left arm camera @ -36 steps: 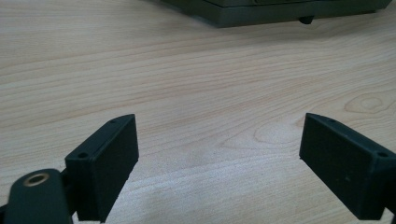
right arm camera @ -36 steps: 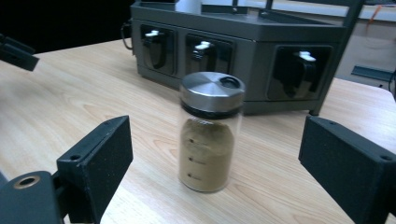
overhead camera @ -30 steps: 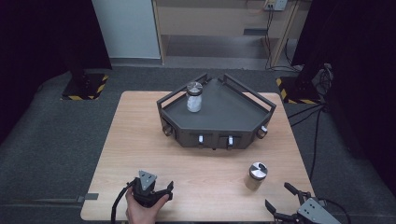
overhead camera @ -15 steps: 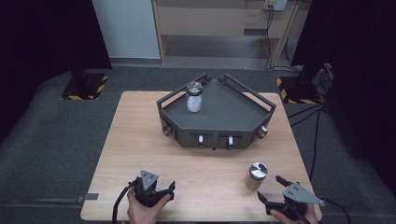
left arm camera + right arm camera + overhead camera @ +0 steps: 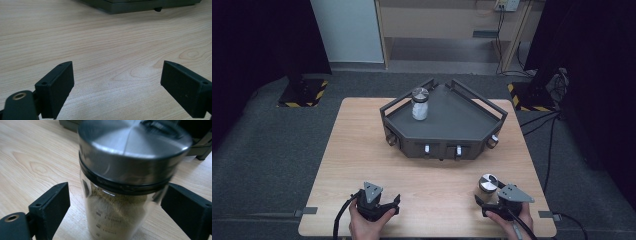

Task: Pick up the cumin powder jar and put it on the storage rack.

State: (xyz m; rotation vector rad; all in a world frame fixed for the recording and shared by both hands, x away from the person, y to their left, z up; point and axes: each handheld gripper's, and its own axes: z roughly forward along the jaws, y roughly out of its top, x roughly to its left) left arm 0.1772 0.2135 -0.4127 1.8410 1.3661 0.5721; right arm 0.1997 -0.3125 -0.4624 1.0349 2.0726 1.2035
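The table [image 5: 362, 150] is pale wood with a visible grain. On its far half sits one dark tray [image 5: 452, 125], five-sided, with raised rails and small knobs along its front.

Two jars are in sight, both clear glass with round brushed-metal lids. One [image 5: 419, 103], holding something white, stands upright in the tray's back left corner. The other [image 5: 125, 182], holding brownish powder and printed with measure marks, stands on the table near the right front edge.

The right tool [image 5: 117, 212] is spread, its black block jaws either side of that jar without touching it. The left tool [image 5: 117, 85] is spread too, over bare wood.
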